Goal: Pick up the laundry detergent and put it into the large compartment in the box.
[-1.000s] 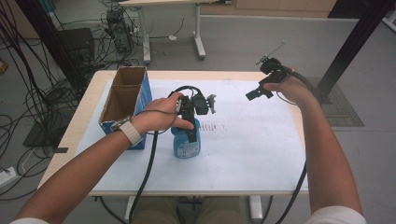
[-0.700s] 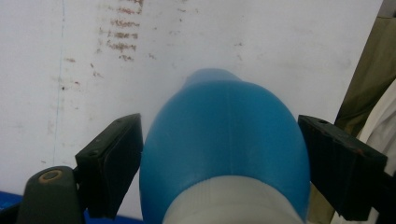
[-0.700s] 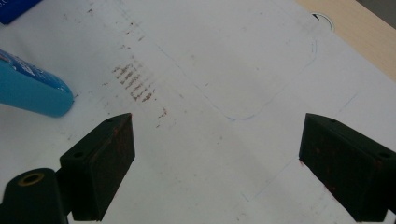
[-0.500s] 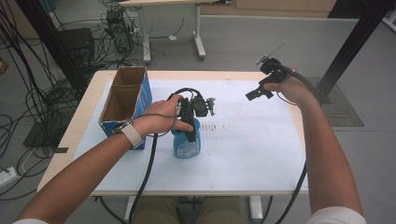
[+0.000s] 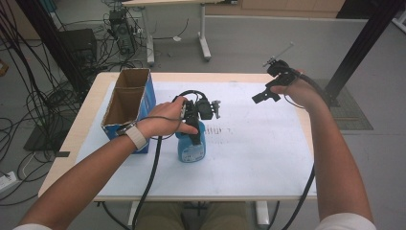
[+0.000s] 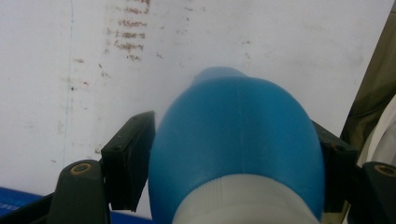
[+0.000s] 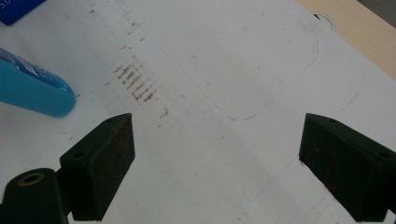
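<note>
Flanking blue bottle (image 6: pixel 233 149): left gripper (image 6: pixel 233 172) jaws; contact unclear overhead.

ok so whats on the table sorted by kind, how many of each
blue bottle: 1
open cardboard box: 1
white sheet covering the table: 1
total: 3

Black claws (image 5: pixel 195 125), white wristband (image 5: pixel 137 137)

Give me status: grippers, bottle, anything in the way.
Left gripper shut on the blue bottle, bottle upright on the white sheet. Right gripper open, empty, raised over the sheet's far right. Open box just left of the bottle.
</note>
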A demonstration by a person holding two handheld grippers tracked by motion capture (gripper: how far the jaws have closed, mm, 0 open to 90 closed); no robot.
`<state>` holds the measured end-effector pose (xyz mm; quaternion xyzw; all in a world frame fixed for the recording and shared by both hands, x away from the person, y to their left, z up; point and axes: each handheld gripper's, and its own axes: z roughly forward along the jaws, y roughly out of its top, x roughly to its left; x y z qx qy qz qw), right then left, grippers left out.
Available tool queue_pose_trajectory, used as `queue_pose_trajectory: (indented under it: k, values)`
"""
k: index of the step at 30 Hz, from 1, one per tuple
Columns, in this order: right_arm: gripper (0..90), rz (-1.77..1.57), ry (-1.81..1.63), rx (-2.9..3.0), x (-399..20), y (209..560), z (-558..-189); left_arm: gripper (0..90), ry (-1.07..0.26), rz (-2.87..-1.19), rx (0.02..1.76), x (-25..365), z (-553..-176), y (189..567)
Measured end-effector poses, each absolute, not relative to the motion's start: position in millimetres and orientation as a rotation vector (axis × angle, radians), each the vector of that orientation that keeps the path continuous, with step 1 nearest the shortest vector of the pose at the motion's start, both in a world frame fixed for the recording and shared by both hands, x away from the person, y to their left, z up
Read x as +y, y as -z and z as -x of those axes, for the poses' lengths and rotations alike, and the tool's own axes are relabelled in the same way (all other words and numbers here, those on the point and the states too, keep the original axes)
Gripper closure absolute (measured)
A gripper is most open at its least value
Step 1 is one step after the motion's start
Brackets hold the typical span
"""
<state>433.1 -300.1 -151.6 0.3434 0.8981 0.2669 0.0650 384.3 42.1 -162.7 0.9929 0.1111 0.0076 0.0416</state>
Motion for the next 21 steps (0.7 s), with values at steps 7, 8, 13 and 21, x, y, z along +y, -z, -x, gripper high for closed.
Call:
queue_pose_trajectory:
  k: [7, 8, 13, 21]
  values:
    - [10.4, -1.039, -0.806, 2.708, -300.5, 151.0, -432.3, 30.6, -0.033, -3.036, 0.339, 42.8, -383.5, 162.4]
    - [10.4, -1.038, -0.808, 2.708, -300.6, 151.1, -432.0, 31.8, -0.026, -3.038, 0.342, 43.0, -384.7, 162.1]
    - [10.4, -1.037, -0.809, 2.709, -301.1, 151.2, -432.0, 38.5, 0.019, -3.029, 0.338, 45.2, -389.9, 162.2]
    - [10.7, -1.044, -0.809, 2.705, -302.4, 150.7, -430.9, 38.9, 0.023, -3.025, 0.336, 46.2, -390.8, 162.5]
